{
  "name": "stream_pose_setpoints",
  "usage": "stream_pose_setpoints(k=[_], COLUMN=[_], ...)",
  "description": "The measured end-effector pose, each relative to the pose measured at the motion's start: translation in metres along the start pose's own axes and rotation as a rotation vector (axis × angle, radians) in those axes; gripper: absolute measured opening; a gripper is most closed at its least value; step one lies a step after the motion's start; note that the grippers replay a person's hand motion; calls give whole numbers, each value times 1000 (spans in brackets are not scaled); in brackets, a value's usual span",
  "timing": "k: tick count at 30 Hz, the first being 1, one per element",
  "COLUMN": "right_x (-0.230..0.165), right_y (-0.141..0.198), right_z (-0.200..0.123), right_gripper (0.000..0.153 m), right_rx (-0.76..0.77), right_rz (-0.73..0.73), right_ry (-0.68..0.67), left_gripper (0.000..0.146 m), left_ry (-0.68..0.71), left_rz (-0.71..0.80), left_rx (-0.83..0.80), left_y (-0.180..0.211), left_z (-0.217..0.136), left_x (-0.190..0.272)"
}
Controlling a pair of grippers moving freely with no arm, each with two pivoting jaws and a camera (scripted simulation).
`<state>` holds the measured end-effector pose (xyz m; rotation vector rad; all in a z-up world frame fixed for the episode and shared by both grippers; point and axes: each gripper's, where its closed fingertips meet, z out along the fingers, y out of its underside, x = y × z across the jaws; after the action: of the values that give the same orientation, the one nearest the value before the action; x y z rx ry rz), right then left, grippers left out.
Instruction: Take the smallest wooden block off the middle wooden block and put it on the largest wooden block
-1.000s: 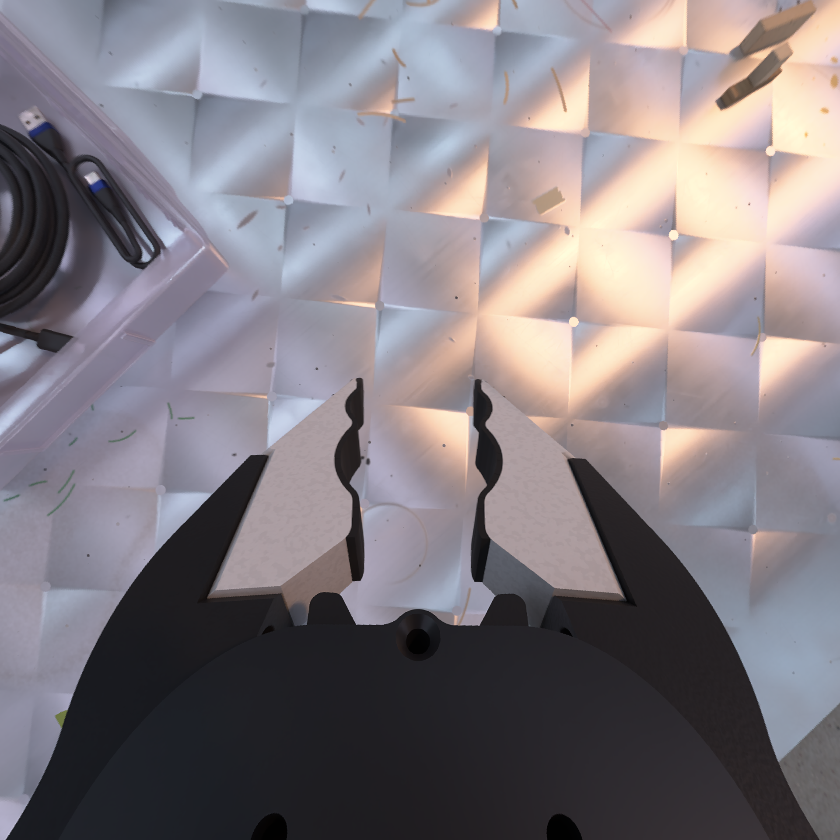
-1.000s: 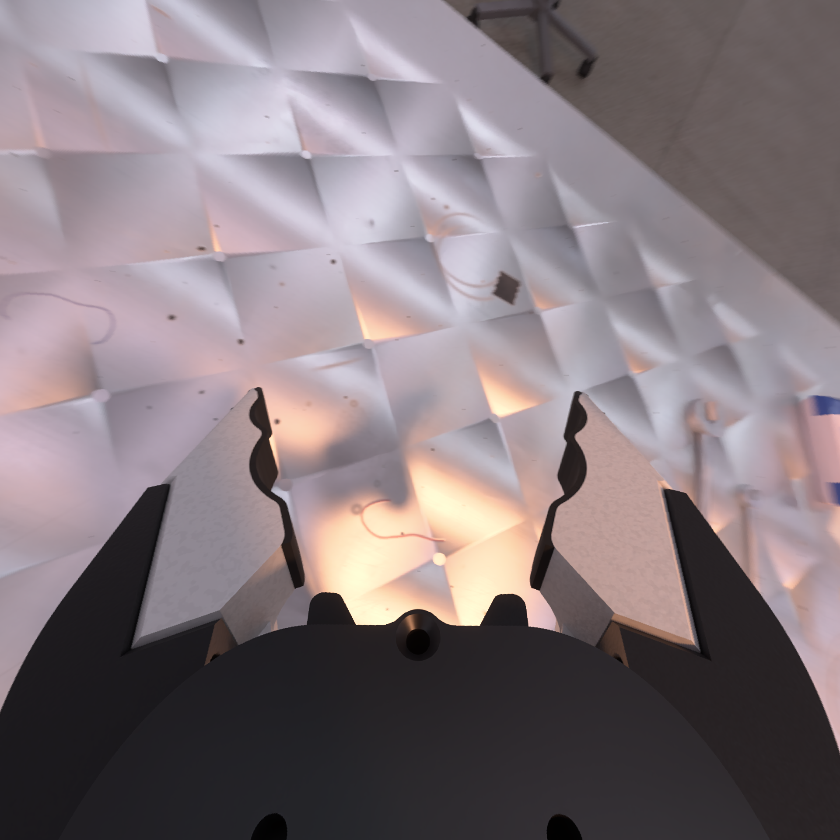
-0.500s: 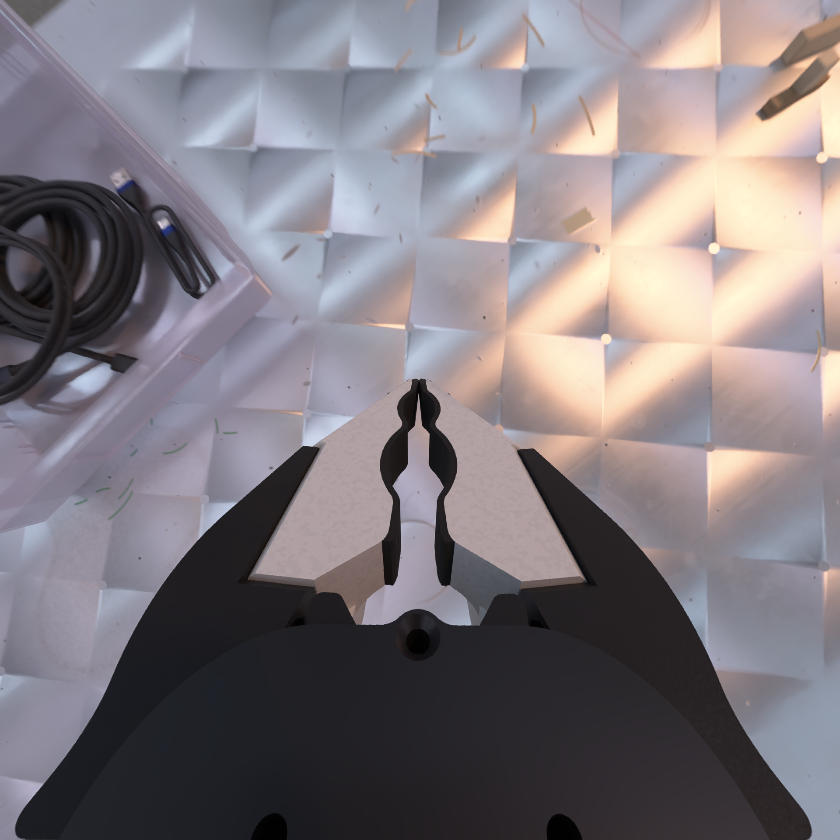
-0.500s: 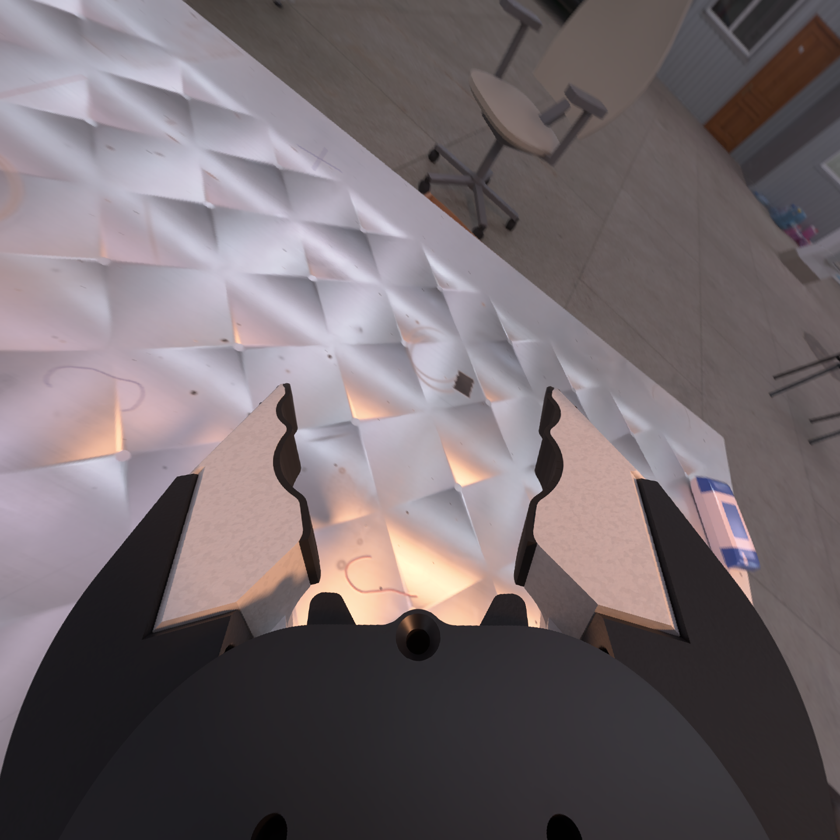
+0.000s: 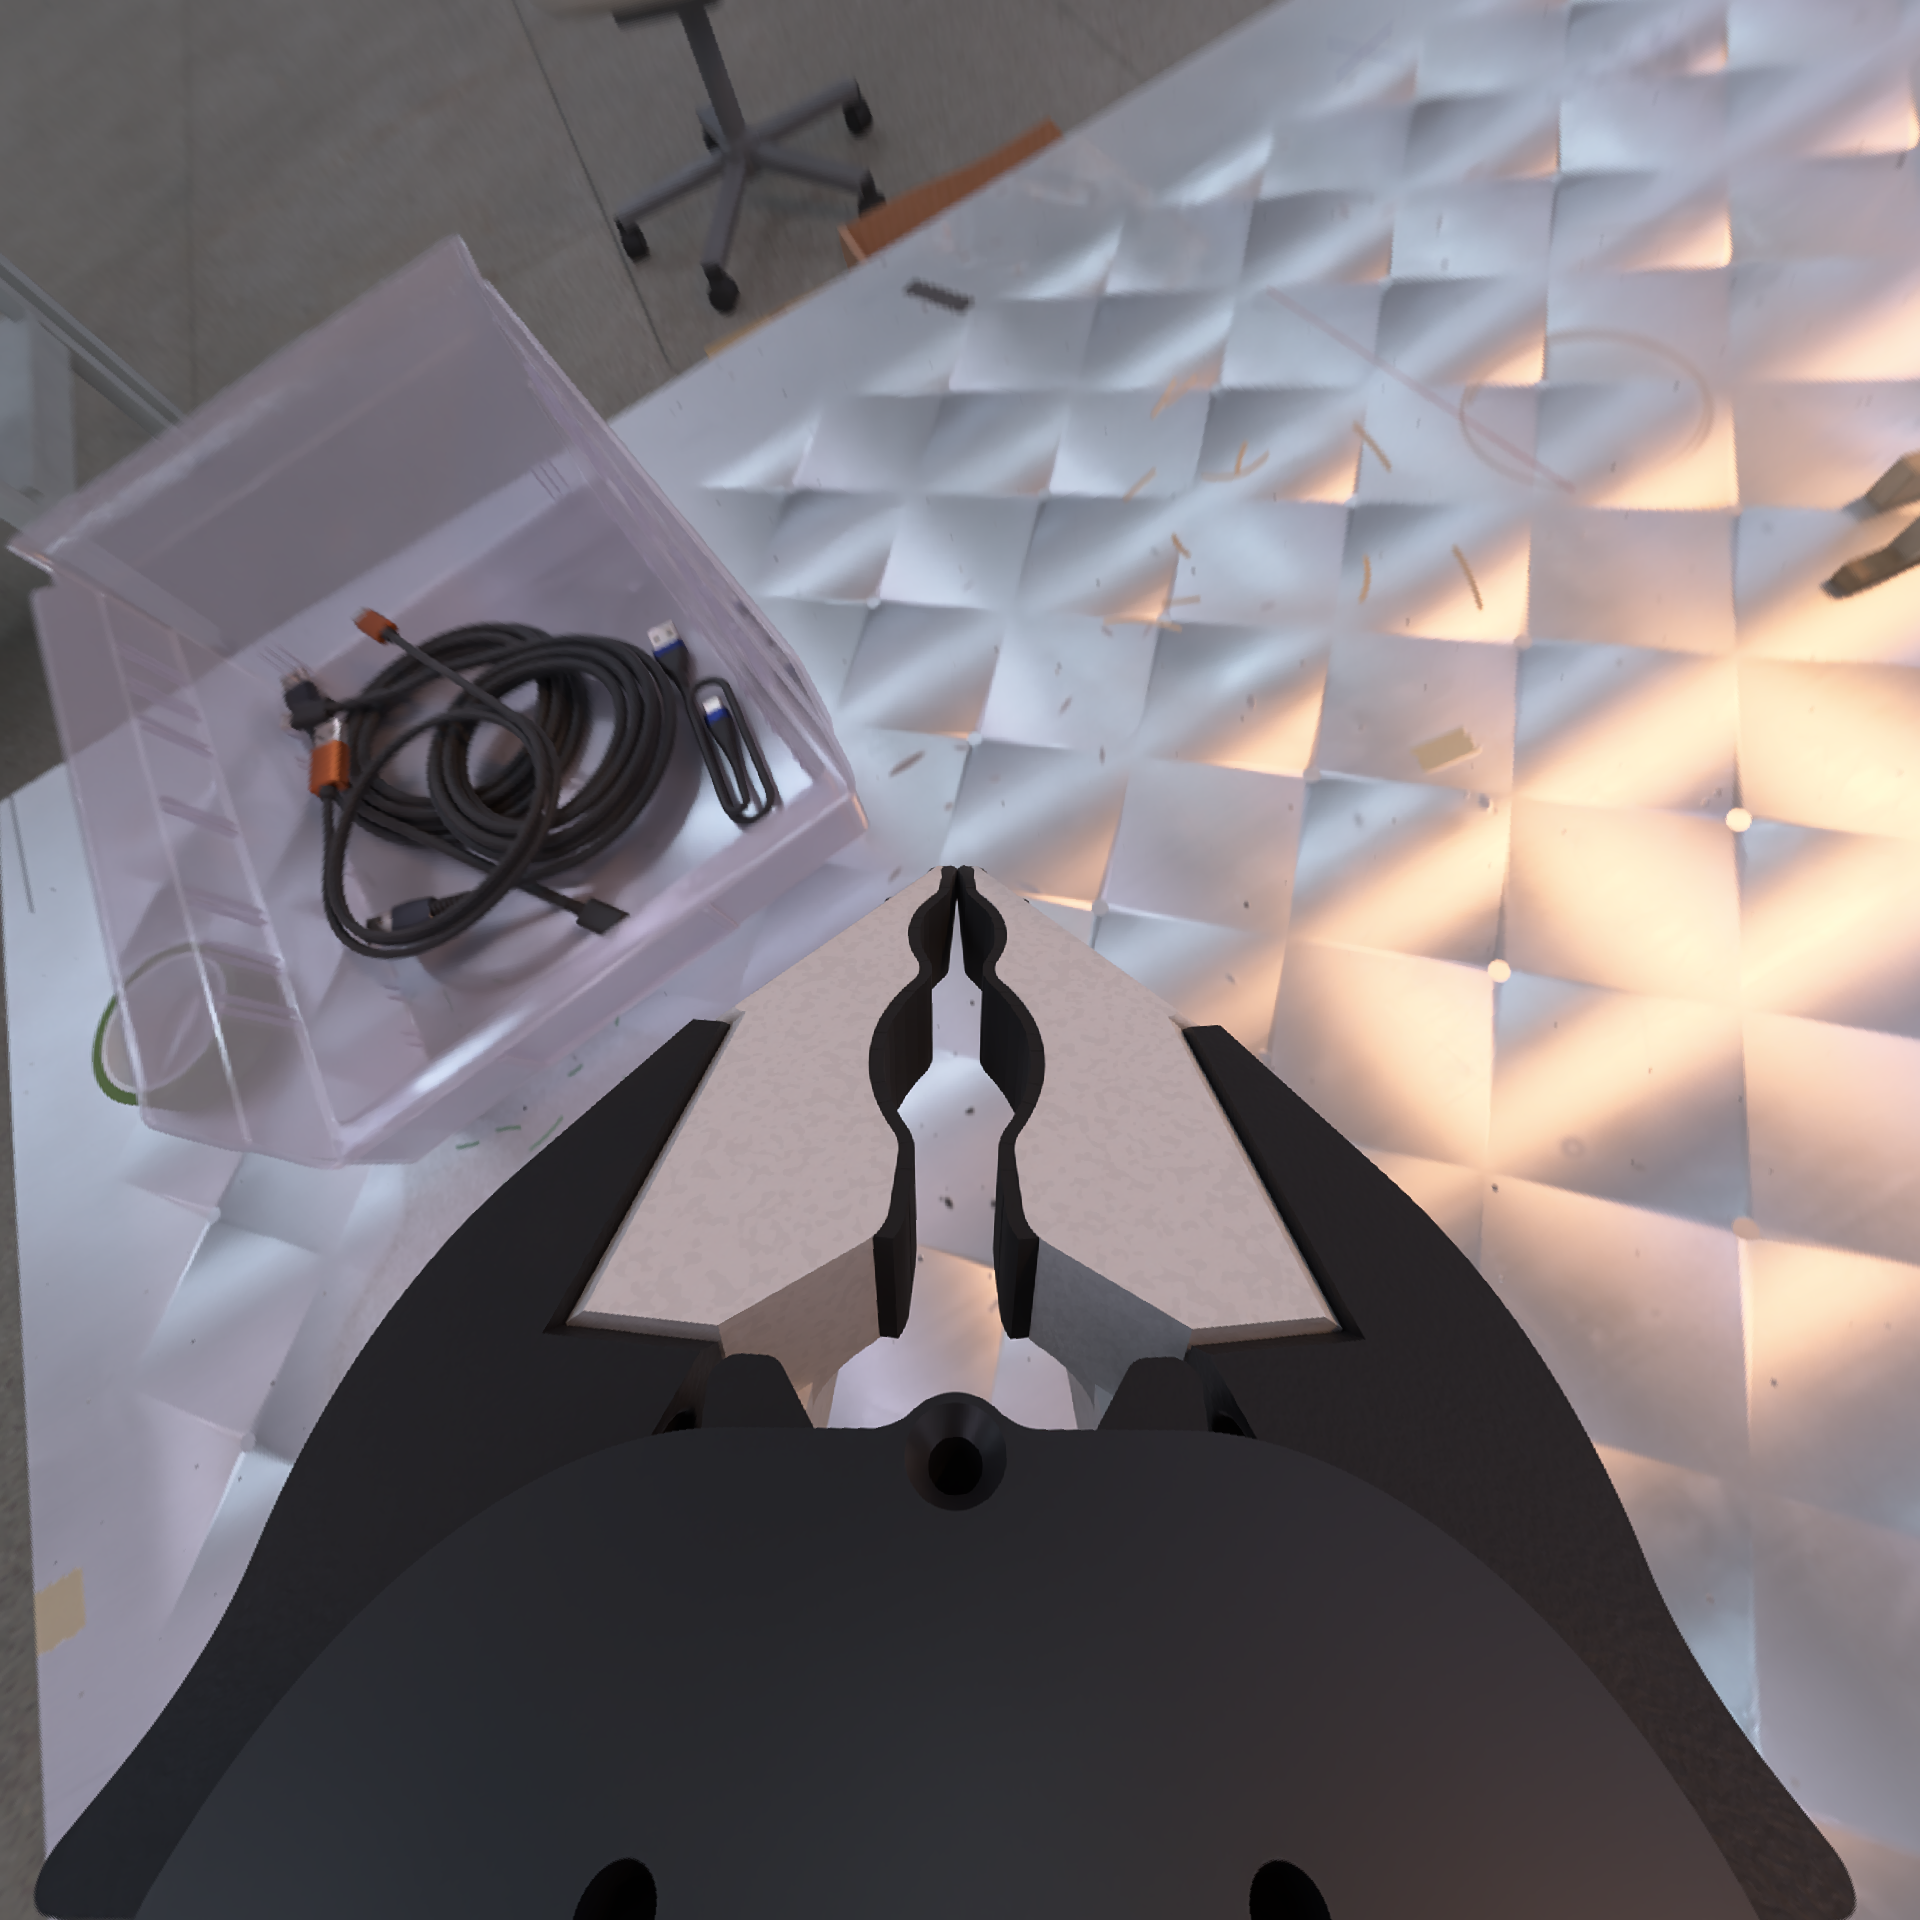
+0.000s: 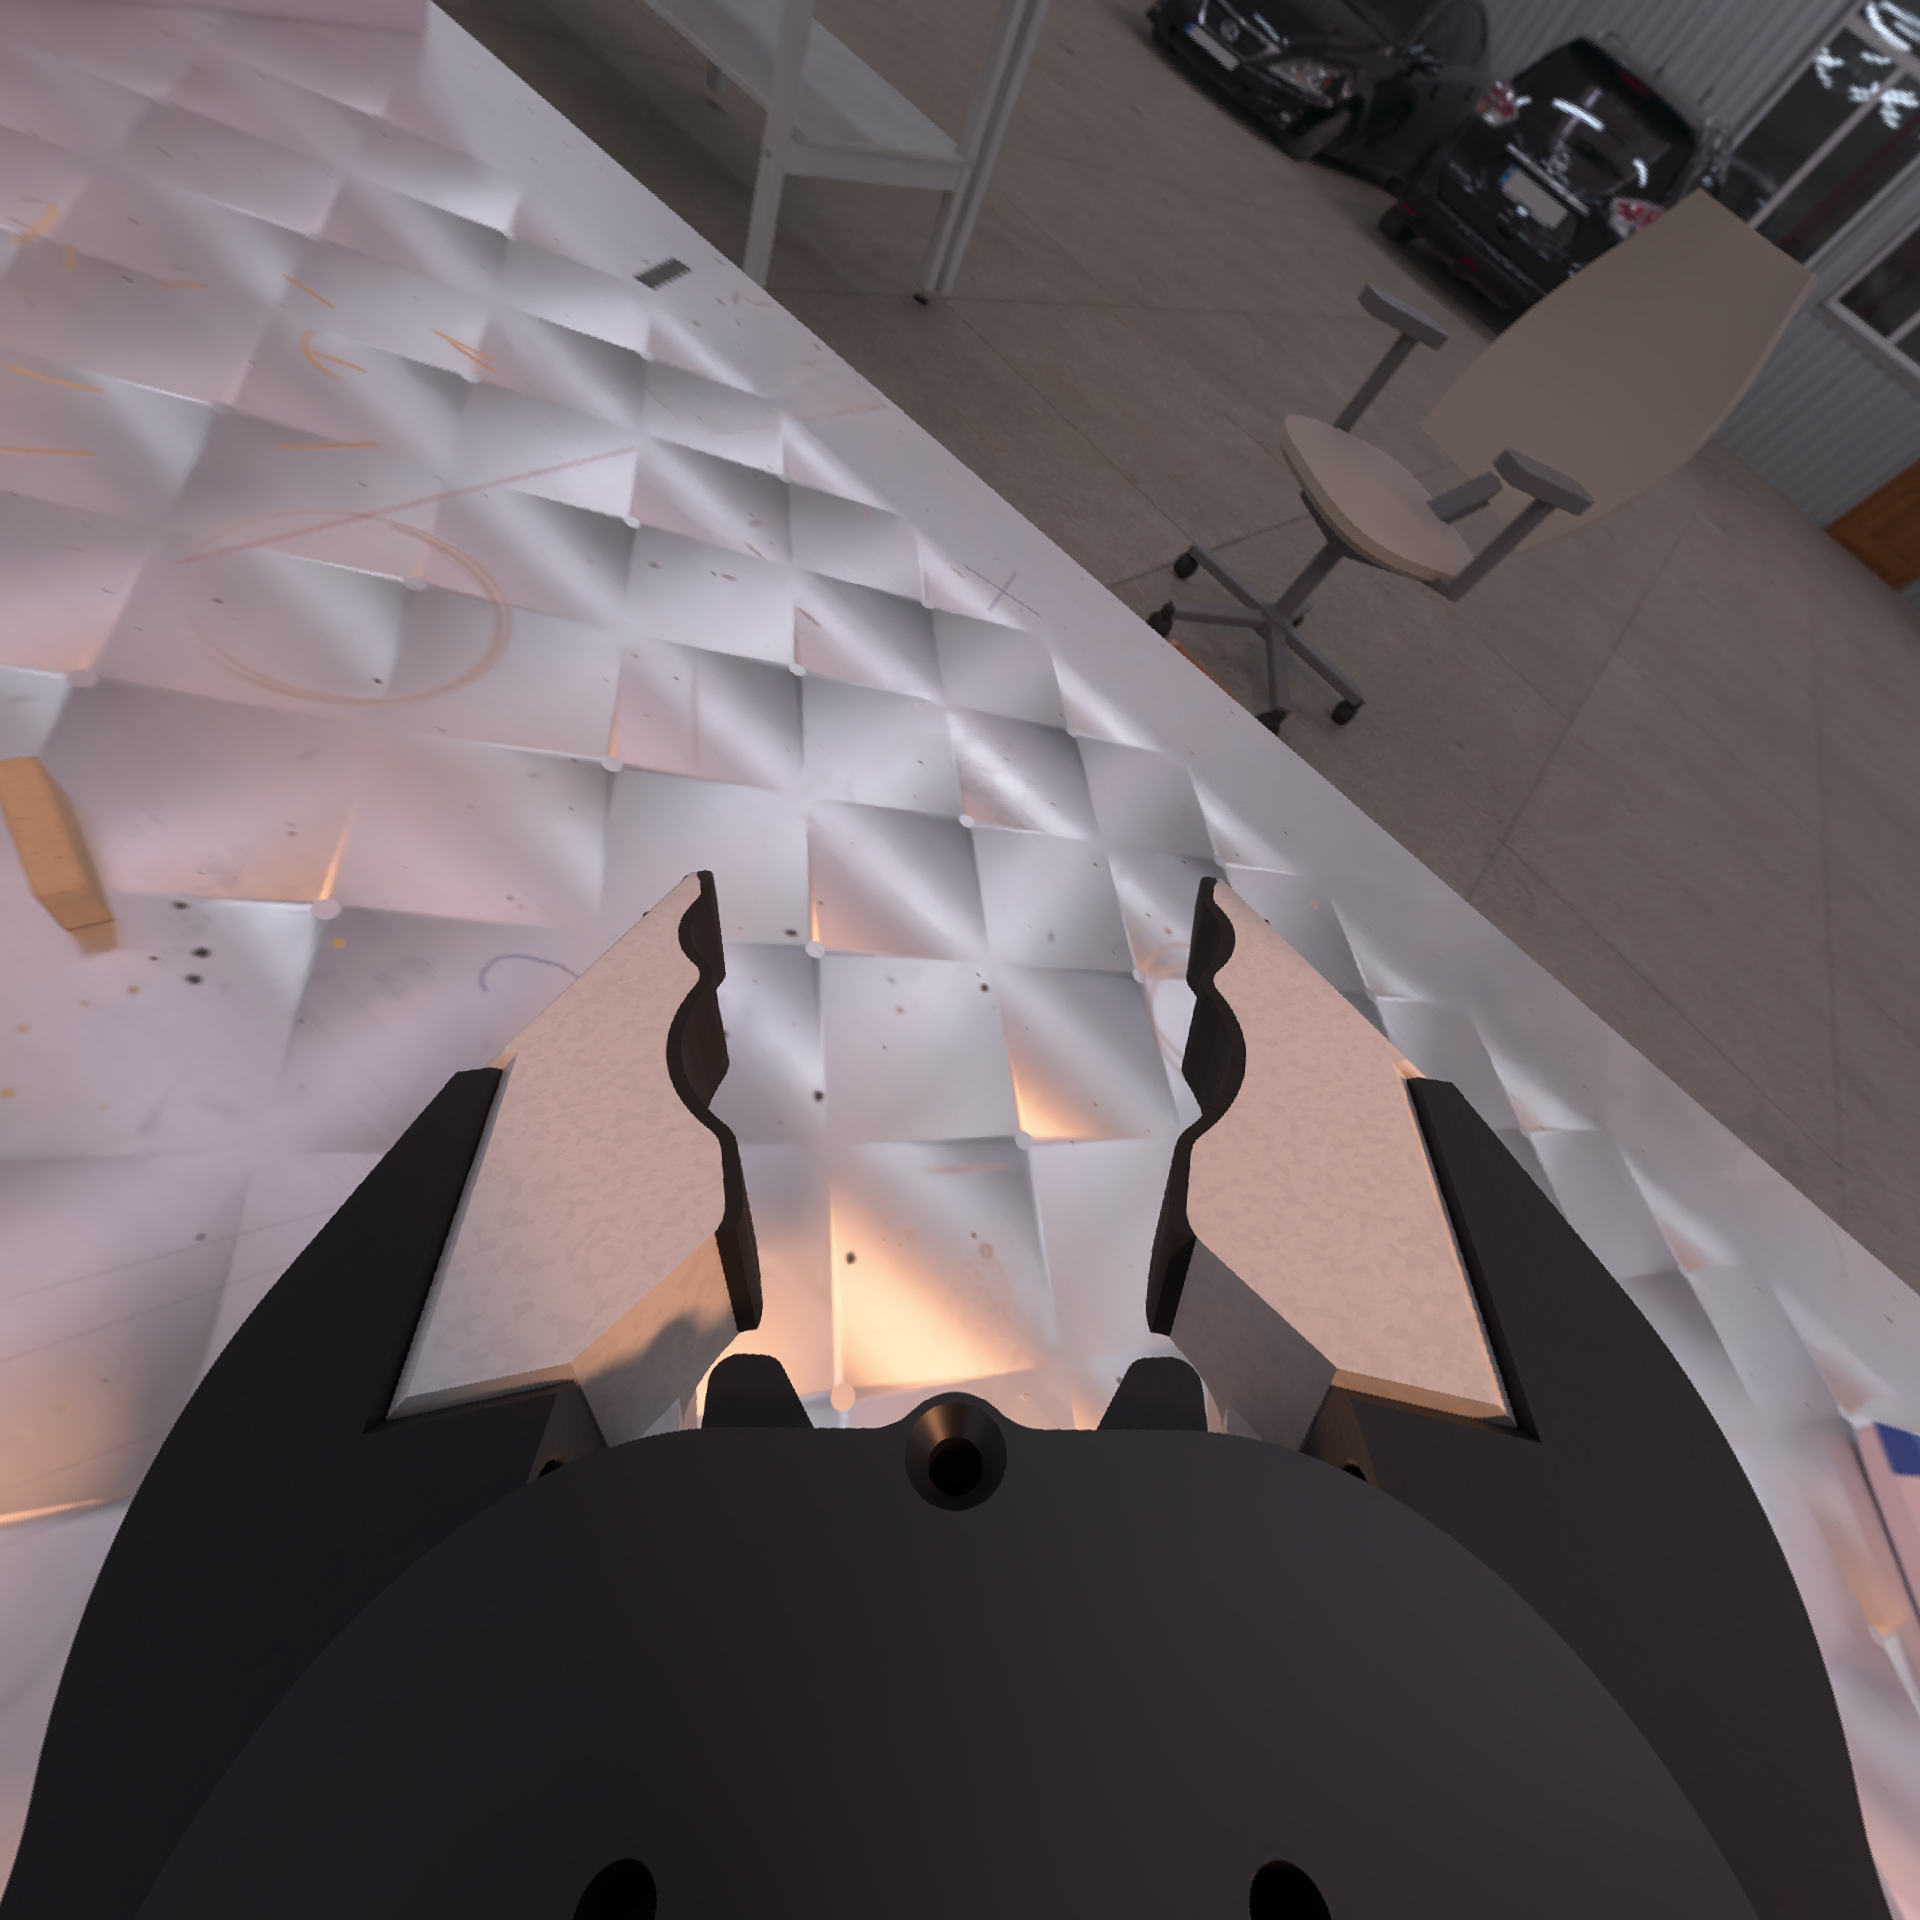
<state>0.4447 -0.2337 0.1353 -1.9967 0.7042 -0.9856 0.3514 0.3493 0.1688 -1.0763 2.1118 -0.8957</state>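
One light wooden block point(image 6: 47, 842) lies on the metal table point(image 6: 894, 727) at the left edge of the right wrist view; I cannot tell its size rank, and nothing shows on top of it. My right gripper point(image 6: 956, 885) is open and empty above bare table, well to the right of that block. My left gripper point(image 5: 956, 878) is shut on nothing above the table point(image 5: 1143, 520). Two tan-and-dark wedge shapes point(image 5: 1875, 566) sit at the right edge of the left wrist view; I cannot tell what they are. No other block shows.
A clear plastic bin point(image 5: 727, 623) holding black cables point(image 5: 499, 769) stands left of my left gripper. A thin ring point(image 6: 353, 613) and a tan scrap point(image 5: 1444, 750) lie on the table. Past the table's edge are floor, an office chair point(image 6: 1382, 509) and a white frame point(image 6: 862, 135).
My left gripper has shut from open and drawn back, so the whole bin and the floor show. My right gripper stayed open and swung round, bringing the wooden block and the room into view.
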Motion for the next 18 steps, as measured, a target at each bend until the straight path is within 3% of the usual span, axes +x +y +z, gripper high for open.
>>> stream_pose_setpoints(k=[5,18], right_x=[-12,-46], right_y=[-10,-23], right_z=[-1,-1], right_gripper=[86,70], right_rx=[49,98], right_rz=[12,1], right_ry=[-56,-196], left_gripper=[0,0], left_ry=[-28,-58], left_rz=[-22,-24], left_rx=[101,145], left_y=[-20,-32], left_z=[-11,-14], left_x=[-5,-9])
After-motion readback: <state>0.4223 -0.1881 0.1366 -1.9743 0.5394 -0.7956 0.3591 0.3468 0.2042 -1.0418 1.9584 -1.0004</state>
